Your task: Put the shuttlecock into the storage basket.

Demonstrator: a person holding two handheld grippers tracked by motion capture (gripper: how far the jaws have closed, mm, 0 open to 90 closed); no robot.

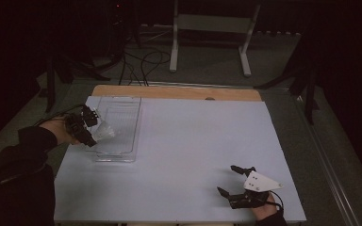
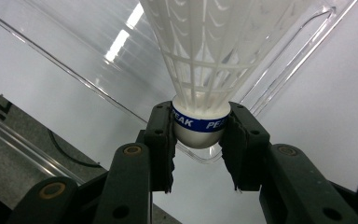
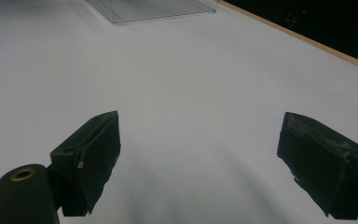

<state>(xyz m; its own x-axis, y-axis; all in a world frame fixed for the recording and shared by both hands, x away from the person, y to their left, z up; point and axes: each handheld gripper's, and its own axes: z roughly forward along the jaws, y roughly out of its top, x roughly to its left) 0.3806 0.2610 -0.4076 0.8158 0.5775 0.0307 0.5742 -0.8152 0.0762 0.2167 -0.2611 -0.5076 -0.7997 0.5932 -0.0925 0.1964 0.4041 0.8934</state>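
At the left of the desk (image 1: pixel 179 141), the left gripper (image 1: pixel 94 129) is clamping a white shuttlecock (image 2: pixel 200 70) by its rounded cork base, both pads pressing on the blue band around it. The shuttlecock is hanging over the near left part of a clear plastic tray (image 1: pixel 122 155), its netted skirt pointing away from the gripper towards the tray's floor. Further right, near the front edge, the right gripper (image 1: pixel 230 180) is resting with its jaws spread wide, nothing between them, well apart from the tray.
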